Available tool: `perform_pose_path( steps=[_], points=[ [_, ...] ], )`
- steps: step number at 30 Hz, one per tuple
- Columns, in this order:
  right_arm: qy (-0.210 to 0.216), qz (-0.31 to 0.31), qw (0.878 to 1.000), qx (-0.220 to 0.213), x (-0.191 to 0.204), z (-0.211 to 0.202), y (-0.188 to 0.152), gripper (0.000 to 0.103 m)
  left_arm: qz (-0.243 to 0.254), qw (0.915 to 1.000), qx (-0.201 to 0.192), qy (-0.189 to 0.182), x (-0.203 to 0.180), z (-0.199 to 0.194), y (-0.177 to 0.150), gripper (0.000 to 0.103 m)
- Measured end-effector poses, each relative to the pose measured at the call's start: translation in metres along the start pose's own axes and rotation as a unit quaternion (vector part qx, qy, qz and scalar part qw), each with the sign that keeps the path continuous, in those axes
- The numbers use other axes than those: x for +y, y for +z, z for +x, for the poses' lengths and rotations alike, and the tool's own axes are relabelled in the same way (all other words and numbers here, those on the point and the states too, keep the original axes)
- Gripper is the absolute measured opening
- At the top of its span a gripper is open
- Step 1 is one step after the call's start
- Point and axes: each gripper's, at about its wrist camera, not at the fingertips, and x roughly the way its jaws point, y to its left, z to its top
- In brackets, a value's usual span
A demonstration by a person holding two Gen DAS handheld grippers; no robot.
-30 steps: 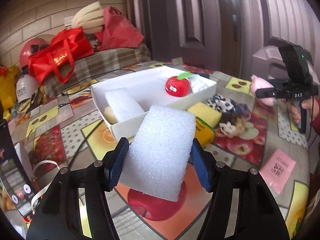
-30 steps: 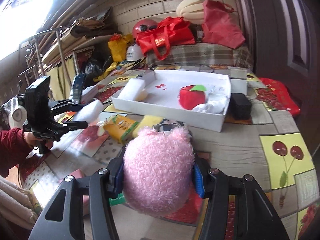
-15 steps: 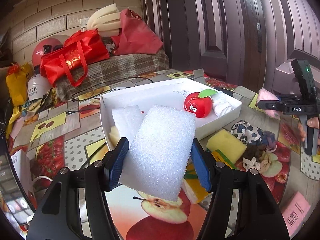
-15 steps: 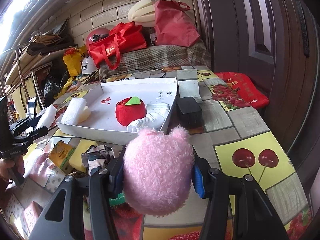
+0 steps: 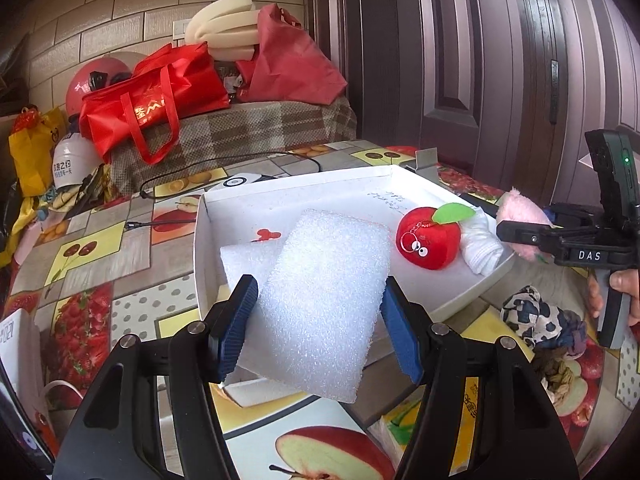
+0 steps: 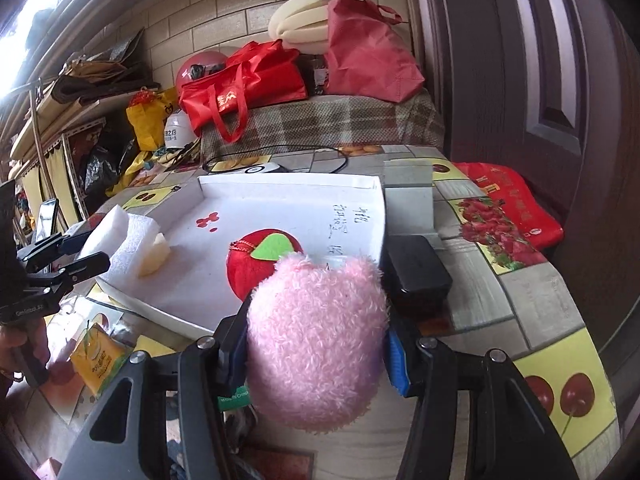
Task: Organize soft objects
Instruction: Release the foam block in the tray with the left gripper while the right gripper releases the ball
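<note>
Left tool (image 5: 318,322) clamped on featherlight, squashy foam block (image 5: 324,304) at white tray's (image 5: 202,236) seven o'clock; right tool (image 6: 316,346) pinching plush pink toy (image 6: 316,340), best held mid-body.

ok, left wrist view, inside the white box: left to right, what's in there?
foam slab → red mark → plush apple → white cloth
</note>
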Motion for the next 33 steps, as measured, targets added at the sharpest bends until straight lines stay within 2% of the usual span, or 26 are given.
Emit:
perform_pose_path(
  steps=[8, 12, 16, 20, 23, 27, 29, 30, 31, 32, 33],
  points=[
    [0.021, -0.048, 0.998, 0.024, 0.023, 0.032, 0.015, 0.055, -0.010, 0.9999, 0.006, 0.000, 0.003, 0.016, 0.008, 0.063],
    [0.018, -0.068, 0.997, 0.028, 0.033, 0.049, 0.023, 0.055, -0.027, 0.9996, 0.004, 0.003, 0.009, 0.020, 0.011, 0.063],
    [-0.004, -0.036, 0.999, 0.026, 0.018, 0.064, 0.034, 0.055, -0.030, 0.9995, 0.005, 0.006, 0.011, 0.022, 0.012, 0.063],
    [-0.005, 0.006, 1.000, 0.020, 0.001, 0.066, 0.038, 0.055, -0.001, 0.9999, 0.004, 0.011, 0.000, 0.028, 0.016, 0.063],
    [0.010, -0.022, 1.000, 0.011, 0.013, 0.061, 0.036, 0.055, 0.024, 0.9996, 0.007, 0.009, -0.012, 0.036, 0.019, 0.063],
    [0.016, -0.063, 0.998, 0.013, 0.031, 0.064, 0.036, 0.055, 0.012, 0.9995, 0.028, 0.008, -0.009, 0.050, 0.023, 0.063],
    [0.014, -0.065, 0.998, 0.012, 0.032, 0.063, 0.036, 0.058, 0.006, 0.9994, 0.031, 0.016, -0.008, 0.051, 0.022, 0.069],
    [0.013, -0.062, 0.998, 0.010, 0.030, 0.062, 0.036, 0.062, 0.004, 0.9994, 0.028, 0.019, -0.008, 0.050, 0.022, 0.082],
    [0.010, -0.056, 0.998, 0.007, 0.028, 0.061, 0.036, 0.074, 0.002, 0.9995, 0.022, 0.022, -0.008, 0.048, 0.022, 0.092],
    [0.005, -0.049, 0.999, 0.003, 0.025, 0.060, 0.036, 0.083, 0.000, 0.9995, 0.015, 0.026, -0.007, 0.045, 0.022, 0.095],
    [0.003, -0.043, 0.999, -0.002, 0.022, 0.058, 0.037, 0.088, -0.003, 0.9995, 0.010, 0.029, -0.006, 0.043, 0.022, 0.103]
  ],
)
